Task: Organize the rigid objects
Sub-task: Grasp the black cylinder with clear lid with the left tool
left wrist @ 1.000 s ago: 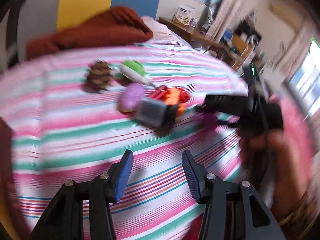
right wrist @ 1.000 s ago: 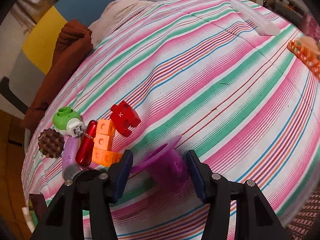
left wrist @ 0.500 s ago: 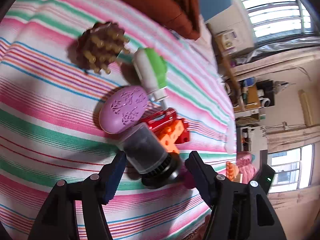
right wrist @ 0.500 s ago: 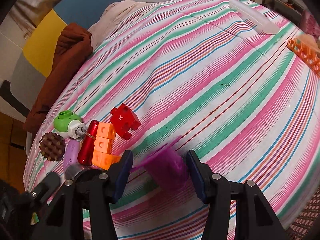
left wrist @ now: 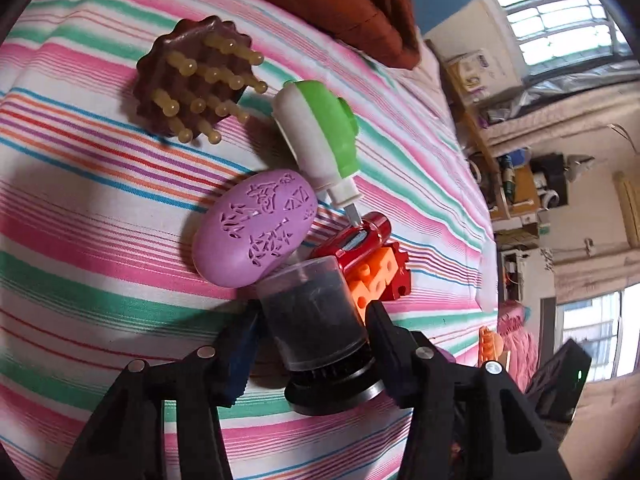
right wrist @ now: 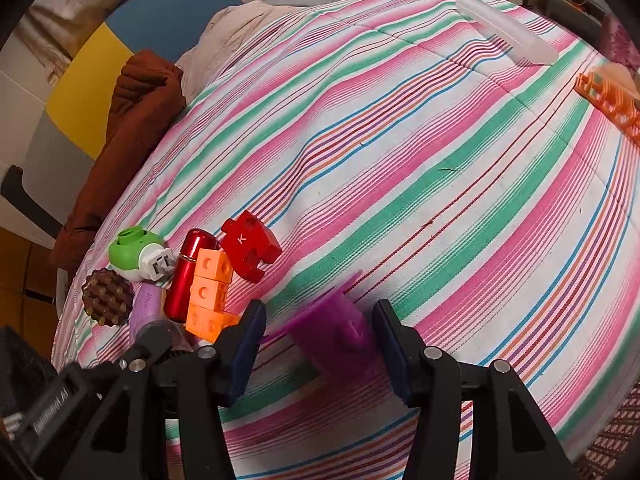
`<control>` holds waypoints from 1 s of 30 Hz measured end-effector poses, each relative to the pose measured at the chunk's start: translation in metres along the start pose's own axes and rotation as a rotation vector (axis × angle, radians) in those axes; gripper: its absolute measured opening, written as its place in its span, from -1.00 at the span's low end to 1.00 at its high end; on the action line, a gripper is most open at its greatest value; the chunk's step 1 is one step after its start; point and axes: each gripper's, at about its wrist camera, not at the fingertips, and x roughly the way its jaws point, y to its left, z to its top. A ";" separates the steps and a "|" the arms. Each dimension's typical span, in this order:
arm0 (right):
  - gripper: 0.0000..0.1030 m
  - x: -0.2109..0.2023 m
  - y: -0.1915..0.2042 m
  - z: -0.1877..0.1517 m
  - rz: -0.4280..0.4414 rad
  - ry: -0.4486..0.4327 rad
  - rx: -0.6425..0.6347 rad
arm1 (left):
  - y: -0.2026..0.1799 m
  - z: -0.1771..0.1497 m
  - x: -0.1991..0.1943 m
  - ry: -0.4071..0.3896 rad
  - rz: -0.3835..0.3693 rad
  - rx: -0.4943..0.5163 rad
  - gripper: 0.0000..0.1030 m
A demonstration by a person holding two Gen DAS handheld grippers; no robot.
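A dark jar (left wrist: pixel 316 316) with a clear cap and a black base lies on the striped bedspread (right wrist: pixel 400 140). My left gripper (left wrist: pixel 312 328) is closing, with both pads against the jar's sides. Just beyond it lie a lilac oval case (left wrist: pixel 256 228), a green-and-white plug-in device (left wrist: pixel 320 136), a brown bristle brush (left wrist: pixel 192 84), a red tube (left wrist: pixel 360 236) and orange blocks (left wrist: pixel 372 276). A red puzzle-shaped block (right wrist: pixel 250 244) lies next to them. My right gripper (right wrist: pixel 318 332) is shut on a purple flanged cup (right wrist: pixel 332 332), a little right of the cluster.
A rust-brown cloth (right wrist: pixel 132 120) is bunched at the bed's head end. A clear plastic tube (right wrist: pixel 504 32) lies at the far right, with an orange lattice basket (right wrist: pixel 612 100) at the right edge. Shelves and a window (left wrist: pixel 552 12) stand beyond the bed.
My left gripper came down and rolled over the cluster, then brought its fingers in around the dark jar. The right gripper and the purple cup have not moved.
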 end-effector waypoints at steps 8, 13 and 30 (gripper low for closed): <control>0.10 0.000 0.000 0.000 0.001 -0.001 0.002 | 0.015 -0.010 -0.016 -0.038 -0.060 0.071 -0.02; 0.10 0.000 0.000 0.000 0.001 -0.001 0.002 | 0.020 -0.022 -0.046 -0.114 0.014 0.212 -0.02; 0.10 0.000 0.002 0.000 0.022 -0.003 0.002 | 0.049 -0.060 -0.076 -0.230 0.330 0.568 -0.03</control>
